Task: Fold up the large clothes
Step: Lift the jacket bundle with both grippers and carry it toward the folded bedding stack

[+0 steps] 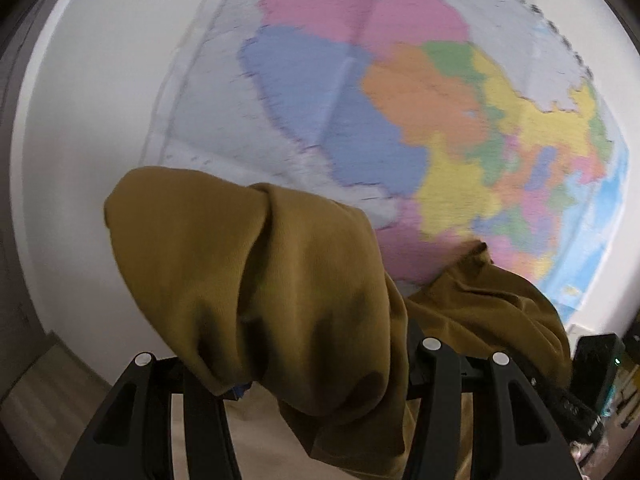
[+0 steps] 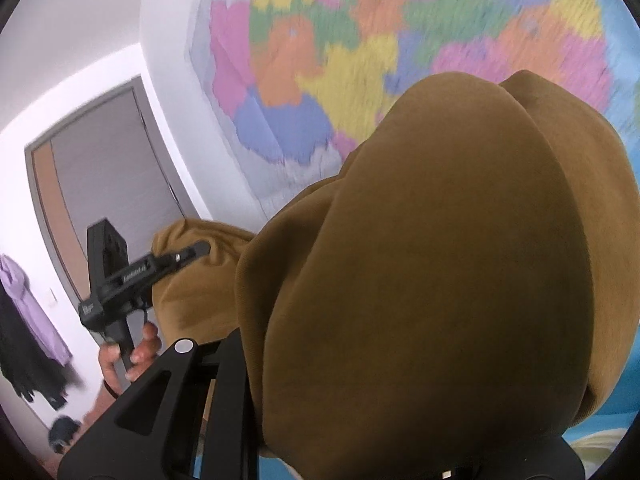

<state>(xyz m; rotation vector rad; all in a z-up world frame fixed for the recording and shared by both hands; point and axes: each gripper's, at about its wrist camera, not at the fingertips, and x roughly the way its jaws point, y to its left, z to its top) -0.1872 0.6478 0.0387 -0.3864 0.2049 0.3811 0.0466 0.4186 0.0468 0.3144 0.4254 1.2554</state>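
I see the brown garment raised before the wall map, draped over both hand-held grippers. My left hand-held gripper grips one bunch, my right hand-held gripper another; fabric hides the fingertips.

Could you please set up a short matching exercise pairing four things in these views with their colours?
Things:
1. garment
2. door
3. hanging scarf
4. left tool

Colours:
A. black
B. lilac
C. mustard brown
D. grey

Pairs: 1-C, 2-D, 3-B, 4-A
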